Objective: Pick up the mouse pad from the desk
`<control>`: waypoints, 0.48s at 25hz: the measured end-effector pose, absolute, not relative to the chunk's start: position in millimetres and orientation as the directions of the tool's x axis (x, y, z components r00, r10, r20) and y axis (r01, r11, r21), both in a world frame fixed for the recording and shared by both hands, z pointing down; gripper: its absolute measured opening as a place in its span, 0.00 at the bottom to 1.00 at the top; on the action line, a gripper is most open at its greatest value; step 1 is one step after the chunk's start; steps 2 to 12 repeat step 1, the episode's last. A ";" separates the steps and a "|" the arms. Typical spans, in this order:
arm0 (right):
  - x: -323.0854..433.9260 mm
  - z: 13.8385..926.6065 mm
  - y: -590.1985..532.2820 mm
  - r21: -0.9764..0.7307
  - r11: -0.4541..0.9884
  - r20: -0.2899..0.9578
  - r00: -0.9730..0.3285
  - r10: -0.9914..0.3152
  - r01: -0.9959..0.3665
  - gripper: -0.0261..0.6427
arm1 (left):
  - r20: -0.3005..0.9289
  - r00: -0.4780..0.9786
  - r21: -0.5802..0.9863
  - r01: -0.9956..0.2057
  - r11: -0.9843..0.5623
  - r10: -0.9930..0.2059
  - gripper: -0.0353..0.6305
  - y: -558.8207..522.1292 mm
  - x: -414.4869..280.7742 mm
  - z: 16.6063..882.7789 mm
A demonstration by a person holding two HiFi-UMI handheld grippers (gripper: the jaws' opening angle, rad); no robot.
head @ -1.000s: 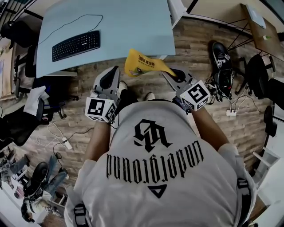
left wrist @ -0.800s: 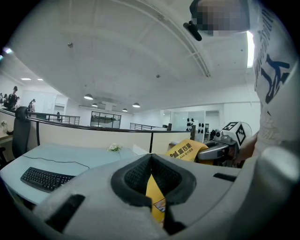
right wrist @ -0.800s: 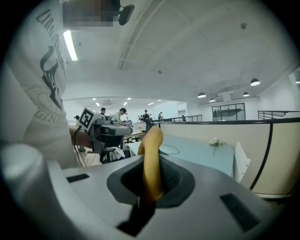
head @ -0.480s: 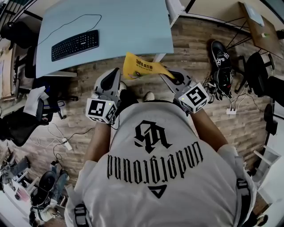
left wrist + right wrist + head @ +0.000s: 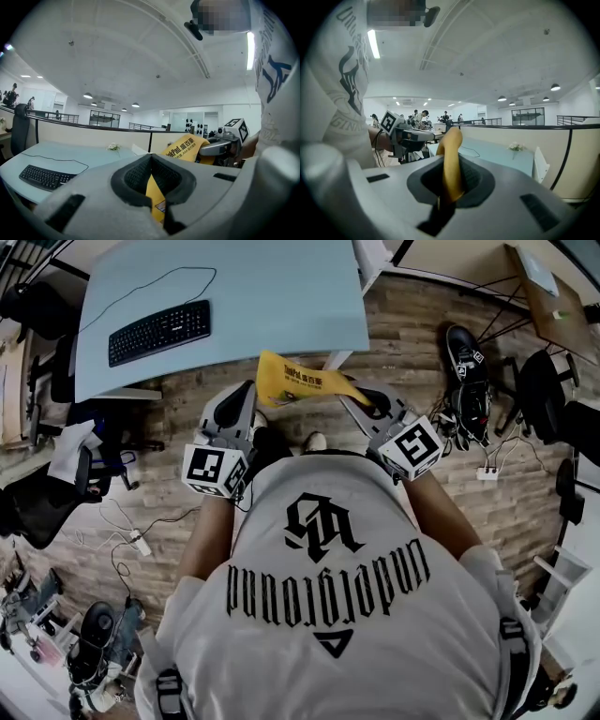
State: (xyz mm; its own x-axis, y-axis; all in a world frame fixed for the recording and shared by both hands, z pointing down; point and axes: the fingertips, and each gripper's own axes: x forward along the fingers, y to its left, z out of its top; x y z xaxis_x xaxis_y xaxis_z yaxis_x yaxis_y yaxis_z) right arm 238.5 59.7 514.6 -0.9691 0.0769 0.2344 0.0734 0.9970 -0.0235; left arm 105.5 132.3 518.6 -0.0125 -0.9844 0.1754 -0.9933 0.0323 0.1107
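mouse pad (image 5: 298,381) | off desk (image 5: 272,287) | right gripper (image 5: 352,402) clamps it | left gripper (image 5: 247,390) apparently pinches corner

mouse pad (image 5: 302,381): yellow, dark print across one face
desk (image 5: 272,287): plain pale blue-grey
keyboard (image 5: 159,332): black
left gripper (image 5: 249,388) and right gripper (image 5: 349,401): grey shells, black mesh-textured pads (image 5: 133,176), cubes (image 5: 214,471) with black-and-white square markers
floor (image 5: 412,334): brown wood-plank pattern
T-shirt (image 5: 337,624): white, black gothic lettering plus black emblem
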 end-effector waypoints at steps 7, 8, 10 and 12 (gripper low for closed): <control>236.6 513.9 61.5 -0.022 0.997 0.232 -0.970 0.078 0.075 0.07 | 0.177 -0.013 0.112 -0.993 0.034 -0.984 0.06 134.0 103.6 519.0; 236.6 513.9 61.5 -0.022 0.997 0.232 -0.970 0.078 0.075 0.07 | 0.177 -0.013 0.112 -0.993 0.034 -0.984 0.06 134.0 103.6 519.0; 236.6 513.9 61.5 -0.022 0.997 0.232 -0.970 0.078 0.075 0.07 | 0.177 -0.013 0.112 -0.993 0.034 -0.984 0.06 134.0 103.6 519.0; 236.6 513.9 61.5 -0.022 0.997 0.232 -0.970 0.078 0.075 0.07 | 0.177 -0.013 0.112 -0.993 0.034 -0.984 0.06 134.0 103.6 519.0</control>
